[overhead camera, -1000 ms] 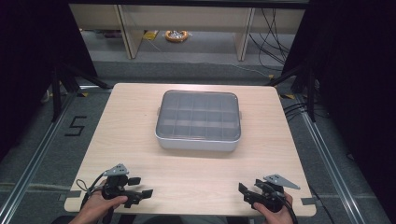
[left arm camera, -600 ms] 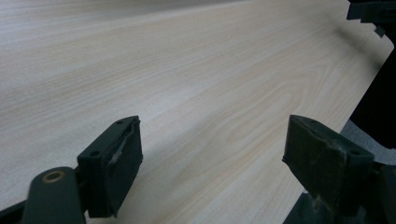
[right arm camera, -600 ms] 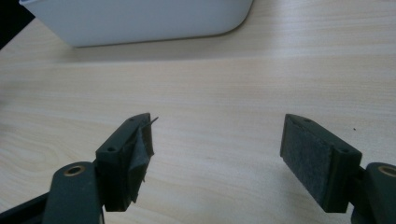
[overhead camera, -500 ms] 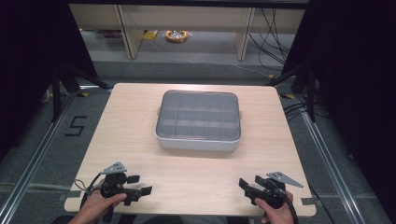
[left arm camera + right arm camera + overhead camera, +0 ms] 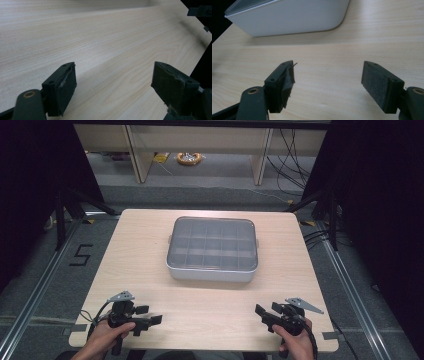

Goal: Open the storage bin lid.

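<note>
A white box with a clear lid over several compartments [image 5: 212,249] sits shut at the middle of the light wooden table [image 5: 135,255]. My left gripper [image 5: 149,314] hovers near the front left edge, held in a hand, open, pointing right across the table with nothing between its jaws. My right gripper [image 5: 267,309] is near the front right edge, open and empty, pointing left and toward the box. The left gripper view has bare wood between its open pads [image 5: 62,87]. In the right gripper view the box's white wall [image 5: 287,16] lies well beyond the open pads [image 5: 382,85].
The right gripper's jaw tip [image 5: 200,11] appears far off past the table's edge in the left gripper view. Dark floor surrounds the table, with metal rails [image 5: 350,290] at both sides, cables [image 5: 295,150] and shelving legs [image 5: 135,155] beyond the far edge.
Both grippers have edged slightly forward from the front edge. Their jaws stay open and the box has not moved.
</note>
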The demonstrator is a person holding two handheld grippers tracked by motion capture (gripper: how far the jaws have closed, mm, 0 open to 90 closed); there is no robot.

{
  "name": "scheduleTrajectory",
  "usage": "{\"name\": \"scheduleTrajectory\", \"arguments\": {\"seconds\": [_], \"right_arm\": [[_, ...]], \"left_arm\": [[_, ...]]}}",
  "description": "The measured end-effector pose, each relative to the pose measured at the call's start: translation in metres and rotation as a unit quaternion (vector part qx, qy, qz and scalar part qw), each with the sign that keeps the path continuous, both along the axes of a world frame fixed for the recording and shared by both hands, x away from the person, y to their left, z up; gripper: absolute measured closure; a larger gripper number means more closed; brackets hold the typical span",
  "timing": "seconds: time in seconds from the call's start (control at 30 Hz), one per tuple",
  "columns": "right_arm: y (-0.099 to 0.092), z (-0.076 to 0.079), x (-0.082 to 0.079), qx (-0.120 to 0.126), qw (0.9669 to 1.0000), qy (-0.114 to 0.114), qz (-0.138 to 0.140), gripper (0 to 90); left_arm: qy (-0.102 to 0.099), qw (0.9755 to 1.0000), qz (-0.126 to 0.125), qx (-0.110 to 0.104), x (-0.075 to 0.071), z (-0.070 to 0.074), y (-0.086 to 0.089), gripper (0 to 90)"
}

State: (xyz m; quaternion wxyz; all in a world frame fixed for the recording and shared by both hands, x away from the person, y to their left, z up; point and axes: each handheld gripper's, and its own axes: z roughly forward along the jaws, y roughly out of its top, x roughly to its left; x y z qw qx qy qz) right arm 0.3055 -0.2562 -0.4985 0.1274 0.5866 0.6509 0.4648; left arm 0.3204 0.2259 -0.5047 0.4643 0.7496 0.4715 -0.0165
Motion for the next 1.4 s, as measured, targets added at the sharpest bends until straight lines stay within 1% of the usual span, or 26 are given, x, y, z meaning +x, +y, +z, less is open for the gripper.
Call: {"name": "scheduleTrajectory", "arguments": {"seconds": [0.13,0.17,0.2,0.23,0.3,0.33,0.4,0.43,0.47,0.5,0.53,0.57,0.6,0.63,0.67,0.8,0.83,0.87,0.93,1.07,1.1,1.17,1.2,1.23,1.27,1.4], "right_arm": [[0.000,0.003,0.004,0.003,1.0000,0.006,0.006,26.9],[0.003,0.007,0.006,0.017,0.9995,0.026,0.005,26.7],[0.003,0.007,0.006,0.017,0.9995,0.026,0.005,26.7],[0.001,0.006,0.009,0.002,0.9999,0.009,0.014,26.7],[0.002,0.010,0.013,0.013,0.9995,0.015,0.023,26.6],[0.005,0.013,0.013,0.025,0.9992,0.030,0.013,26.6],[0.005,0.014,0.015,0.027,0.9991,0.029,0.013,26.6],[0.004,0.015,0.019,0.017,0.9996,0.017,0.012,26.6],[0.005,0.018,0.019,0.029,0.9991,0.031,0.009,26.6],[0.002,0.016,0.024,0.009,0.9998,0.008,0.018,26.6],[0.002,0.016,0.024,0.009,0.9998,0.008,0.018,26.6],[0.003,0.018,0.024,0.016,0.9996,0.016,0.014,26.6],[0.005,0.023,0.026,0.035,0.9986,0.039,0.000,26.7],[0.005,0.023,0.026,0.035,0.9986,0.039,0.000,26.7],[0.001,0.020,0.030,0.016,0.9997,0.009,0.016,26.7],[0.003,0.024,0.036,0.020,0.9994,0.025,0.007,26.9],[0.000,0.022,0.041,0.011,0.9998,0.008,0.014,26.9],[0.002,0.025,0.042,0.030,0.9992,0.023,0.009,26.9],[-0.001,0.026,0.048,0.023,0.9996,0.008,0.014,27.0],[-0.003,0.033,0.059,0.026,0.9996,0.002,0.012,27.3],[-0.001,0.039,0.062,0.039,0.9991,0.016,0.000,27.5],[-0.001,0.040,0.065,0.035,0.9993,0.014,-0.001,27.5],[-0.003,0.040,0.070,0.024,0.9997,-0.002,0.007,27.5],[0.000,0.044,0.069,0.040,0.9990,0.018,-0.003,27.7],[-0.001,0.043,0.074,0.027,0.9996,0.003,0.003,27.7],[-0.001,0.046,0.083,0.026,0.9996,-0.009,0.003,27.8]], "left_arm": [[0.002,0.9999,0.008,-0.005,0.002,0.002,0.001,19.3],[0.000,0.9999,0.009,-0.005,0.003,0.004,0.001,19.3],[0.000,0.9999,0.009,-0.005,0.003,0.004,0.001,19.3],[-0.001,0.9999,0.009,-0.006,0.003,0.006,0.001,19.3],[-0.004,0.9999,0.006,-0.008,0.004,0.007,0.001,19.3],[-0.006,0.9999,0.005,-0.007,0.006,0.009,0.000,19.3],[-0.006,0.9999,0.005,-0.008,0.007,0.010,0.000,19.3],[-0.008,0.9999,0.005,-0.006,0.009,0.011,-0.001,19.3],[-0.009,1.0000,0.002,-0.002,0.011,0.012,-0.001,19.3],[-0.009,1.0000,0.002,-0.002,0.011,0.012,-0.001,19.4],[-0.010,0.9999,0.005,-0.006,0.011,0.012,-0.001,19.4],[-0.013,0.9999,0.005,-0.006,0.013,0.014,-0.001,19.4],[-0.013,0.9999,0.006,-0.006,0.014,0.015,-0.001,19.4],[-0.014,0.9999,0.006,-0.006,0.015,0.015,-0.001,19.4],[-0.015,0.9998,0.009,-0.008,0.017,0.017,-0.002,19.4],[-0.018,0.9998,0.007,-0.006,0.022,0.021,-0.001,19.4],[-0.019,0.9997,0.010,-0.007,0.023,0.022,-0.001,19.4],[-0.022,0.9996,0.014,-0.009,0.025,0.022,-0.002,19.4],[-0.019,0.9997,0.011,-0.008,0.029,0.024,-0.001,19.4],[-0.013,0.9996,0.014,-0.019,0.037,0.026,-0.002,19.4],[-0.006,0.9995,0.013,-0.029,0.040,0.027,-0.003,19.4],[-0.009,0.9995,0.015,-0.027,0.042,0.029,-0.004,19.4],[-0.012,0.9995,0.015,-0.025,0.043,0.029,-0.004,19.5],[-0.014,0.9995,0.015,-0.025,0.045,0.031,-0.005,19.5],[-0.015,0.9994,0.015,-0.026,0.046,0.032,-0.006,19.5],[-0.025,0.9993,0.019,-0.021,0.052,0.037,-0.008,19.5]]}}
